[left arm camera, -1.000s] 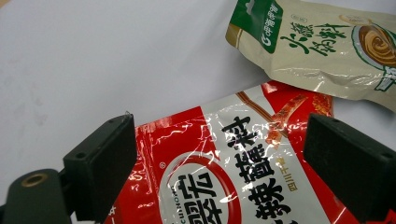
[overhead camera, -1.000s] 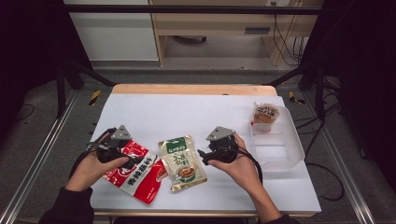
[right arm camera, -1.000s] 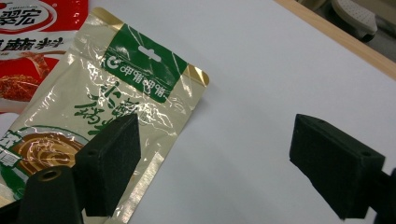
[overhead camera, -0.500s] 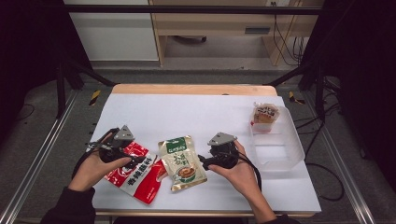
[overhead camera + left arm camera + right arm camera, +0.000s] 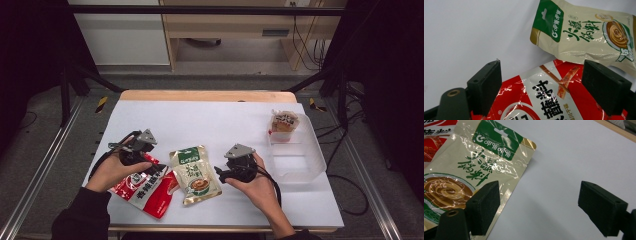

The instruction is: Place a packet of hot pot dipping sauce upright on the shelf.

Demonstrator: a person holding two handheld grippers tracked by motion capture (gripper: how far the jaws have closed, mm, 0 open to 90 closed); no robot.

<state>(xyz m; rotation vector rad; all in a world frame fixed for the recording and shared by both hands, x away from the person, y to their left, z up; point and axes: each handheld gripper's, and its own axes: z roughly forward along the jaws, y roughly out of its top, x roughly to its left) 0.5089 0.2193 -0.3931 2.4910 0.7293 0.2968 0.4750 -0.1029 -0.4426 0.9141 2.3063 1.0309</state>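
Note:
A red sauce pouch (image 5: 147, 187) lies flat at the table's front left, and a cream and green pouch (image 5: 195, 175) overlaps its right edge. My left gripper (image 5: 145, 159) hovers low over the red pouch's top end. In the left gripper view the red pouch (image 5: 544, 100) lies between the wide jaws of my left gripper (image 5: 541, 72). The jaws have just been closing a little, and the pads stand clear of the pouch. My right gripper (image 5: 219, 172) is open beside the cream pouch (image 5: 474, 165). One jaw is over its edge, and bare table shows between the pads of my right gripper (image 5: 539, 195).
A clear plastic tub (image 5: 300, 160) stands at the right of the white table (image 5: 215, 120). A small snack packet (image 5: 284, 122) rests at the tub's far end. Dark frame rails run along both sides, and a wooden edge borders the back.
My left hand has shifted a little to the right, over the red pouch's top end. The right hand has hardly moved. Both pouches lie where they were.

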